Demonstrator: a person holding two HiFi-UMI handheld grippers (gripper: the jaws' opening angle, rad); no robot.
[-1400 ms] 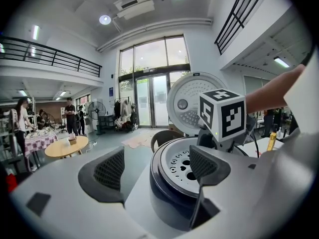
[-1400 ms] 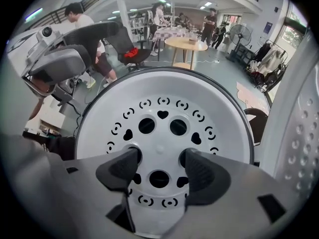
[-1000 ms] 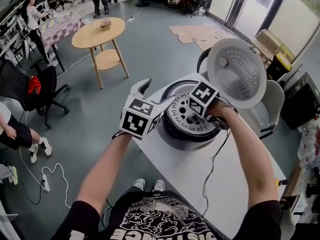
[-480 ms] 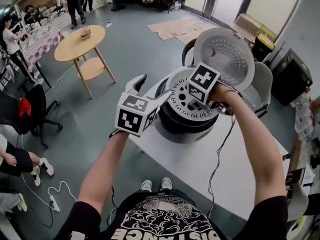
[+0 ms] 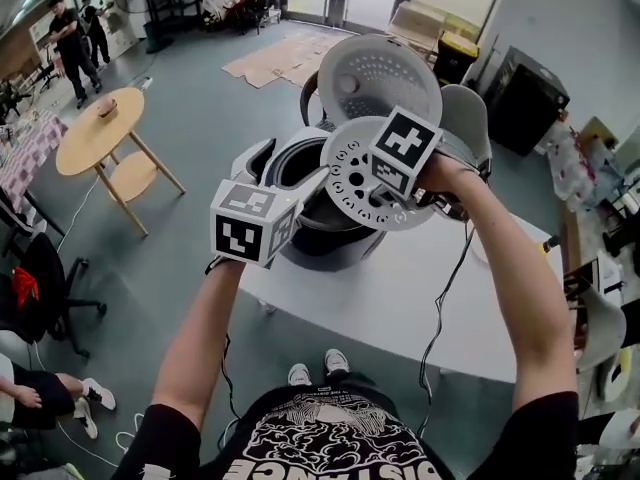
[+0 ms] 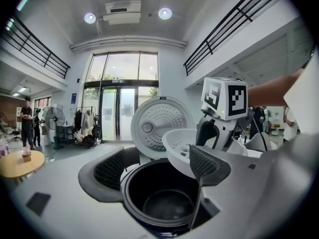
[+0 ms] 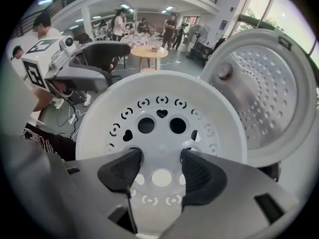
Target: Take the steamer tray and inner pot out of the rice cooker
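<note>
The white perforated steamer tray (image 5: pixel 352 173) (image 7: pixel 162 108) hangs tilted above the open rice cooker (image 5: pixel 325 248). My right gripper (image 7: pixel 158 166) (image 5: pixel 392 190) is shut on it, fingertips pressed into two holes near its centre. The dark inner pot (image 5: pixel 300 168) (image 6: pixel 167 198) sits in the cooker, empty inside. My left gripper (image 5: pixel 287 168) (image 6: pixel 154 168) stands open at the cooker's left rim, its jaws wide apart on either side of the pot mouth and holding nothing. In the left gripper view the steamer tray (image 6: pixel 180 146) hovers over the pot's right side.
The cooker's lid (image 5: pixel 380 73) (image 7: pixel 269 93) stands open behind the tray. The cooker rests on a white table (image 5: pixel 430 288) with a black cable (image 5: pixel 440 308) trailing over its front edge. A round wooden table (image 5: pixel 98 133), chairs and people are on the floor to the left.
The steamer tray was seated in the cooker; my right gripper has lifted it up and clear, baring the inner pot. My left gripper has risen a little beside the rim.
</note>
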